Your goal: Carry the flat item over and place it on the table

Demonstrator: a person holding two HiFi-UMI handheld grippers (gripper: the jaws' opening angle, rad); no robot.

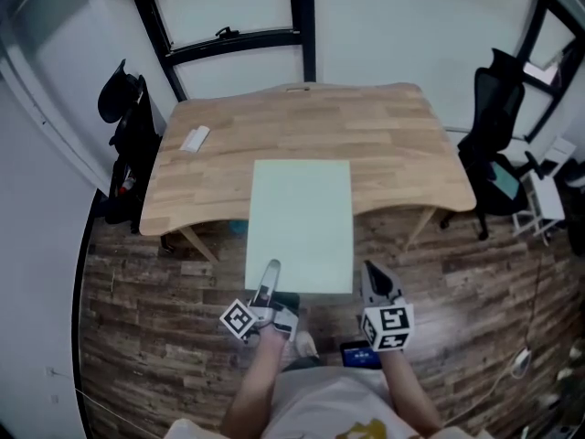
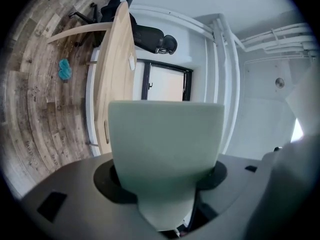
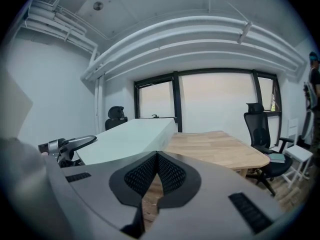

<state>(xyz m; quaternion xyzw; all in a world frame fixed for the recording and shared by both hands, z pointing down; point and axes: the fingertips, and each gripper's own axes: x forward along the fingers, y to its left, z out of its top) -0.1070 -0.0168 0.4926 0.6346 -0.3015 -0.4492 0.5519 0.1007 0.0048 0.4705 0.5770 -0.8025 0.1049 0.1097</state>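
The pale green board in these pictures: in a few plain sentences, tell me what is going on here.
A person holds a pale green board out over a wooden table. The left gripper is shut on the board's near edge. The right gripper is beside the board's near right corner, fingers together on nothing. The board's far end is above the tabletop and its near end overhangs the floor. Whether it touches the table is unclear.

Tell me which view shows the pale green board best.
Head view: the whole board shows, its far end over the table. Left gripper view shows it foreshortened, clamped in the left tool; right gripper view sees it slantwise at the left.
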